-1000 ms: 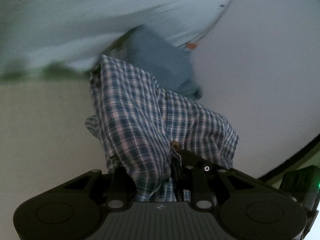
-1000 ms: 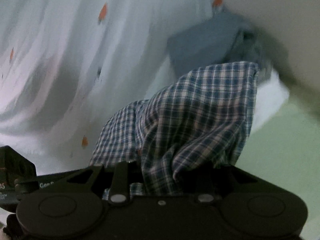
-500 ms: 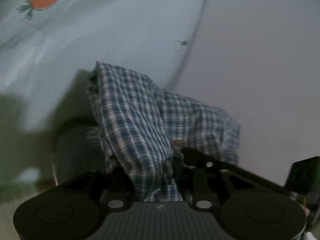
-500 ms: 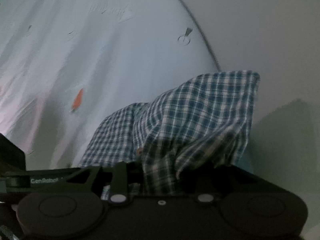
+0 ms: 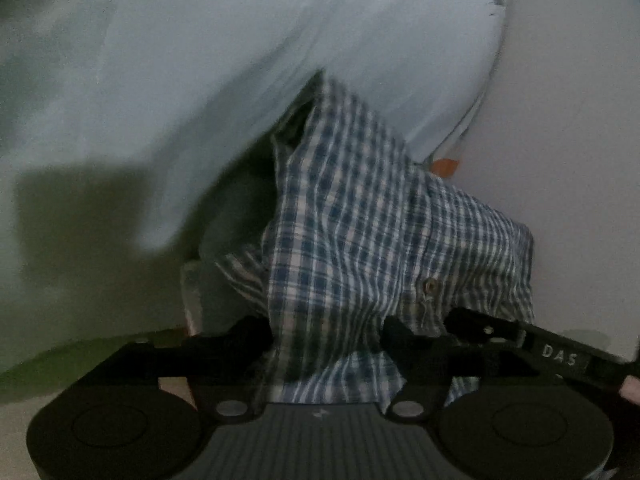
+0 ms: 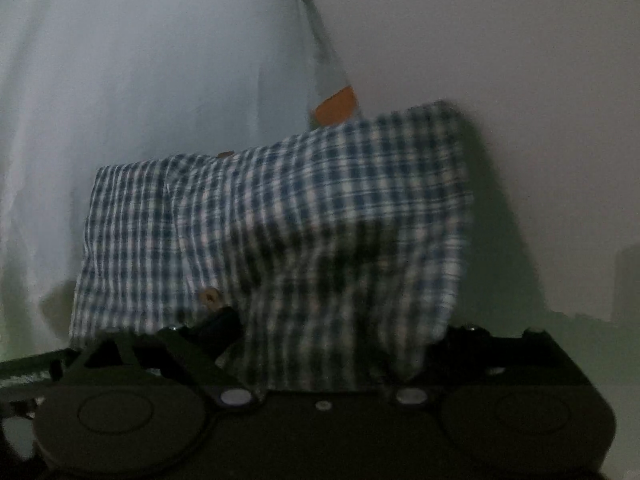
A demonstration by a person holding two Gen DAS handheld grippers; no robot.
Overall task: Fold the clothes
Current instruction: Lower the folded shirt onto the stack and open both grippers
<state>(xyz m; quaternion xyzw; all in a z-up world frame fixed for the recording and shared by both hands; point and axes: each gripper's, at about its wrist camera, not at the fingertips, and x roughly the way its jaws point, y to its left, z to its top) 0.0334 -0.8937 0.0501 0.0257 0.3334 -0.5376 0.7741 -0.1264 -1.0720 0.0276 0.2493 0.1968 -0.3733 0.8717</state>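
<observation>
A blue and white checked shirt (image 5: 360, 240) with brown buttons hangs bunched over my left gripper (image 5: 326, 344), which is shut on its cloth. The same shirt (image 6: 280, 220) drapes over my right gripper (image 6: 316, 344), also shut on it. The cloth hides all the fingertips. The other gripper's black body (image 5: 560, 356) shows at the right edge of the left wrist view, close beside mine.
A pale sheet with orange carrot prints (image 6: 336, 108) fills the background on the left (image 5: 240, 60). A plain light wall (image 6: 480, 40) stands on the right. A dark shadowed area (image 5: 80, 220) lies at the lower left.
Both grippers have swung with the shirt still held. The sheet and wall have shifted in view, and the shirt now spreads wider in front of the right gripper.
</observation>
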